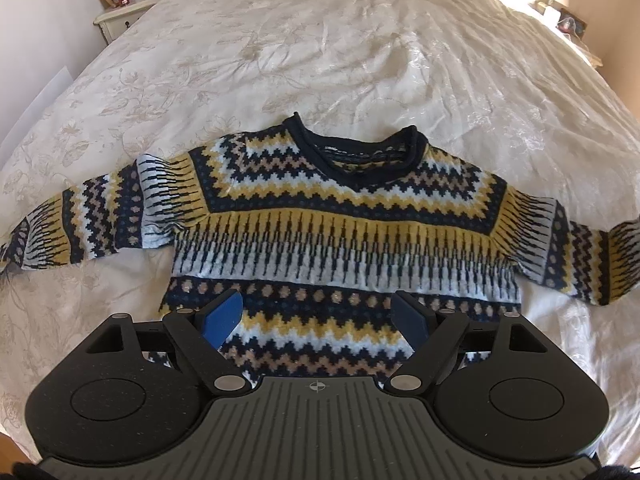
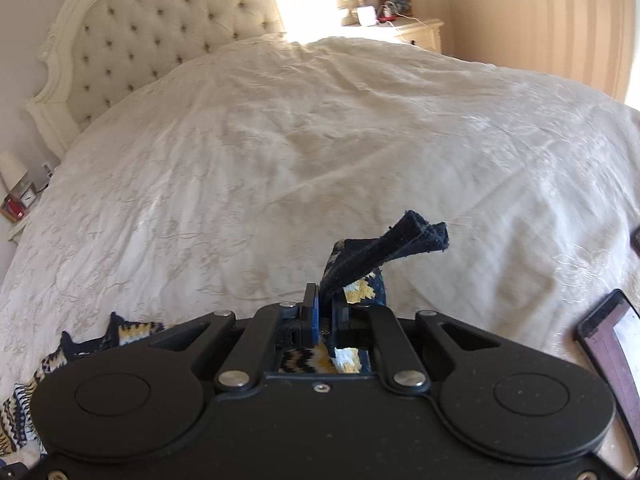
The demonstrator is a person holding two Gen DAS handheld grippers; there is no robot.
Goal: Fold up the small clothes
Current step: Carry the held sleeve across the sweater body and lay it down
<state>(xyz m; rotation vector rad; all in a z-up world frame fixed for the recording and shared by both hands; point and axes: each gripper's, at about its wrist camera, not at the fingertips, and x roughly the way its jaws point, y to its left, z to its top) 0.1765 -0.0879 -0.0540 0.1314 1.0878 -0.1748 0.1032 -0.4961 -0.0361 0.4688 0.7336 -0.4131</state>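
My right gripper (image 2: 325,312) clamps the navy-edged cuff of the navy, yellow and white zigzag-knit sweater (image 1: 336,216), spread near the cream bedspread's (image 1: 320,48) near edge; my left gripper (image 1: 318,312) hovers wide above its hem.

The right claw (image 2: 325,312) pinched the sweater's (image 2: 362,292) navy cuff (image 2: 384,248) above the cream bed (image 2: 320,140); a tufted headboard (image 2: 132,40) stood behind.

Both the left gripper (image 1: 318,314) and the right gripper (image 2: 325,312) have matte black bodies with round discs, silver screws and blue pads (image 1: 224,314).
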